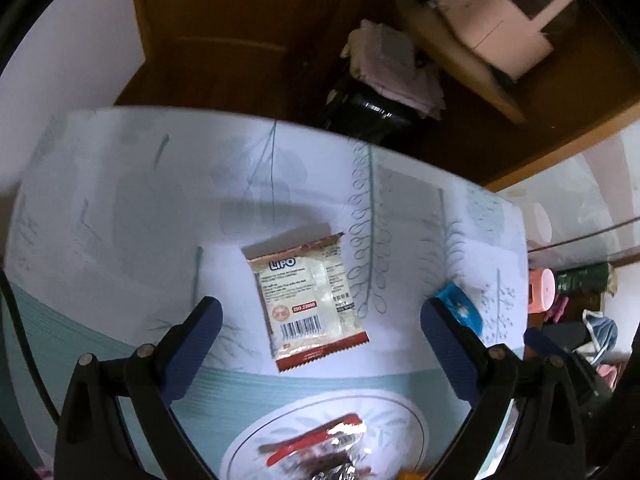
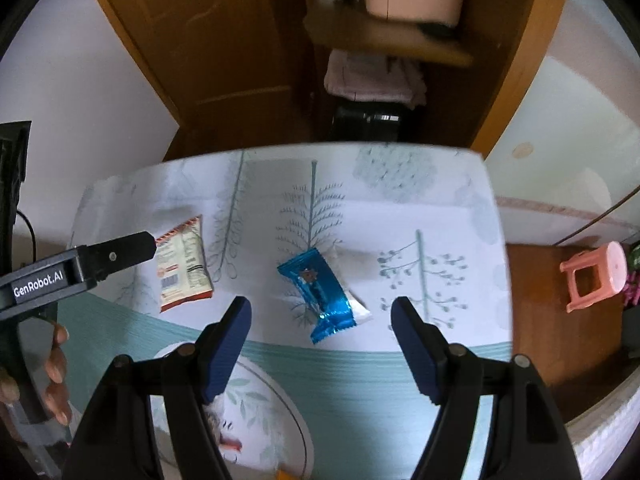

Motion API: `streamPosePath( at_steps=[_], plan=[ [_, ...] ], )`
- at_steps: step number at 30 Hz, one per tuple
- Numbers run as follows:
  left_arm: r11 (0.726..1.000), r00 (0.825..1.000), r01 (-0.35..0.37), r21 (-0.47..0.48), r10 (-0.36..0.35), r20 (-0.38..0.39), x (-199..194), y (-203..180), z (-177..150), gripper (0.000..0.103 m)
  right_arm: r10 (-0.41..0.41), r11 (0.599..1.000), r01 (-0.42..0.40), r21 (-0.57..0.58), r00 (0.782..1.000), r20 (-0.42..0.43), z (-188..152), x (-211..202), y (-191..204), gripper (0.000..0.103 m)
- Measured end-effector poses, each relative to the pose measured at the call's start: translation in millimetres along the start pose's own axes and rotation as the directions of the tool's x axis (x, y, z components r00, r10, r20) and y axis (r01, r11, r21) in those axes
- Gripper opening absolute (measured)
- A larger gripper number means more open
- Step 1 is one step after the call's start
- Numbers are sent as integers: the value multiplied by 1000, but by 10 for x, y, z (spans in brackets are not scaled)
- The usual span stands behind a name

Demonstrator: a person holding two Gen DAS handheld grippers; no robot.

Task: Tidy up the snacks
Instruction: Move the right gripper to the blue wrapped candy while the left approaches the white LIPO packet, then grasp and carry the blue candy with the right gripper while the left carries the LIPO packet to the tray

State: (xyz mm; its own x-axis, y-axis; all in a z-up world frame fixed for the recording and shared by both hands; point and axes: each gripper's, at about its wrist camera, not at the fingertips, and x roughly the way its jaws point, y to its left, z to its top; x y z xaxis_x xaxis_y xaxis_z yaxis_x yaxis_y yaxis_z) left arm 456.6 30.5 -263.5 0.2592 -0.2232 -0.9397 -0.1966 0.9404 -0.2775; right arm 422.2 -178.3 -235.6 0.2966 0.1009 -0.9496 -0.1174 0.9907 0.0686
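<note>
- Reading the tan snack packet [image 1: 307, 300] first: "LiPO" in blue letters near its top edge, a red tag "ISO 22000" lower down, a barcode beneath that; the fine print is too small to make out
- Packet lies flat on the counter [image 1: 120, 200], which carries a pale cloth with leaf and tree prints
- Left gripper [image 1: 320, 324]: jaws spread wide, nothing between the pads; the tan snack packet sits on the counter between and just beyond the two blue fingertips [image 1: 204, 320], apart from both
- Blue foil snack [image 2: 320, 292] lies on the counter with a white wrapper end showing at its lower right; small emblem on it, not legible
- Right gripper [image 2: 322, 318]: jaws spread, empty; blue foil snack lies between the fingertips and slightly ahead, touching neither
- From the right wrist view the left gripper's black finger reads "GenRobot.AI" in white; its tip is just beside the tan snack packet's left edge
- Plate [image 1: 416, 428] with leaf pattern near the bottom edge, holding red and silver wrappers [image 1: 320, 444], blurred
- Hand [image 2: 56, 376] at the lower left grips the left device
- Pink stool [image 2: 596, 276] on the floor to the right, well apart from the counter
</note>
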Motion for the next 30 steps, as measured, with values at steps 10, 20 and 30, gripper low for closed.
streamPosePath(
  at_steps=[10, 20, 30],
  plan=[
    [996, 996, -87, -6, 87, -23, 403, -87, -4, 96, -20, 1000, 21, 16, 997, -75, 12, 558, -8, 69],
    [973, 979, -201, 115, 204, -15, 480, -260, -101, 53, -54, 998, 52, -27, 995, -89, -80, 663, 90, 31],
    [973, 983, -181, 142, 182, 4, 249, -183, -264, 45, -20, 1000, 21, 9, 995, -97, -225, 523, 127, 25]
  ],
)
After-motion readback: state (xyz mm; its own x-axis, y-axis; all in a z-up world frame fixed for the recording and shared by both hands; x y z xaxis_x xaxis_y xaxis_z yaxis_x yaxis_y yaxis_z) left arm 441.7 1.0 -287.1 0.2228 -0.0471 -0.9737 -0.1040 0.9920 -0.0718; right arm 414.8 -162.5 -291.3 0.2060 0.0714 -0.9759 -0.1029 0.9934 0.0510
